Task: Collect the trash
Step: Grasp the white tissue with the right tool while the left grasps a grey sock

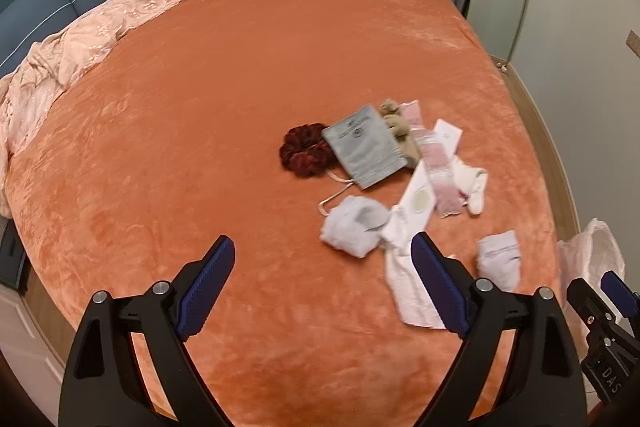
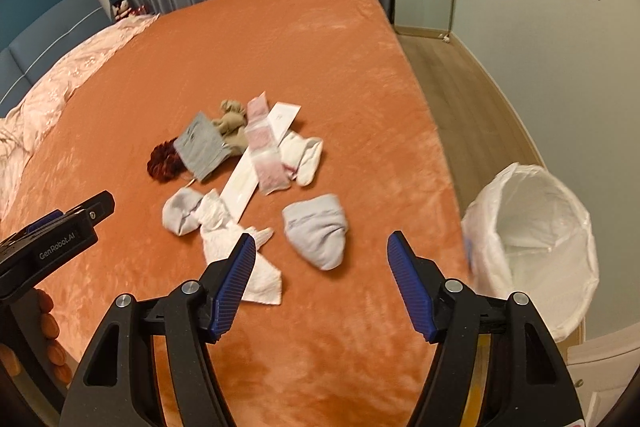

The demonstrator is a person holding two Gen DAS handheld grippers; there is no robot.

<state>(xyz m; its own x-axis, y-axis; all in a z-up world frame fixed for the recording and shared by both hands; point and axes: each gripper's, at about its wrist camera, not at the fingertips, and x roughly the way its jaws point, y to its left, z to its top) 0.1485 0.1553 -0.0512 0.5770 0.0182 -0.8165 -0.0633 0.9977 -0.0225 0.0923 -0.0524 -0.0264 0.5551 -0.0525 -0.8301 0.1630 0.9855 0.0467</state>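
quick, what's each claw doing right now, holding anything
left claw: open, holding nothing, above the orange bed.
right claw: open, holding nothing, above the bed near a grey sock.

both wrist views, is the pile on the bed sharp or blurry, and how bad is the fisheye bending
Left wrist view: the pile is softly smeared, print on the grey pouch unreadable, while the left gripper looks crisp; the bed bulges like a dome. Right wrist view: similar blur on the socks, the lined bin edge smeared, the wall curving at the rim; warm, even light, no glare.
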